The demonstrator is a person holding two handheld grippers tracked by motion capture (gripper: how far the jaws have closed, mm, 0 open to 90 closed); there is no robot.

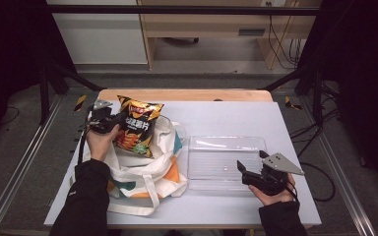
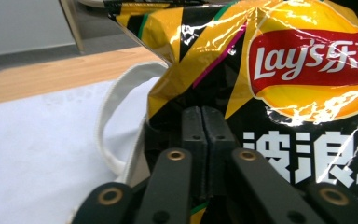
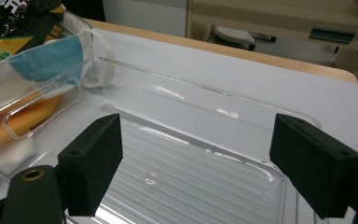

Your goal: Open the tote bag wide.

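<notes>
White covering spreads over the table [image 1: 216, 115], with a strip of bare wood along its far edge and a dim room with pale cabinets beyond. Nearest the person, the right gripper [image 1: 250, 169] rests at the near right corner of a clear plastic tray [image 1: 226, 142]; in the right gripper view its two black jaws stand wide apart with nothing between them, the ribbed tray floor [image 3: 191, 172] showing under the gap. Left of the tray lies a canvas tote bag [image 1: 147, 182], white with orange and teal patches, slumped flat with its mouth toward the far side. Farther off, at that mouth, the left gripper [image 1: 114, 122] pinches a bag of chips [image 1: 138, 127]; in the left gripper view the pads are pressed together on the left edge of the yellow and black packet [image 2: 307, 70].

The step in hand looks like drawing the chips out of the tote. The packet stands tilted above the bag's opening, its long axis running from far to near, the sealed top pointing to the far edge and the lower end dipping toward the tote. The next move probably calls for lifting it clear of the canvas handles [image 2: 107, 116], carrying it right, and setting it flat in the tray.
</notes>
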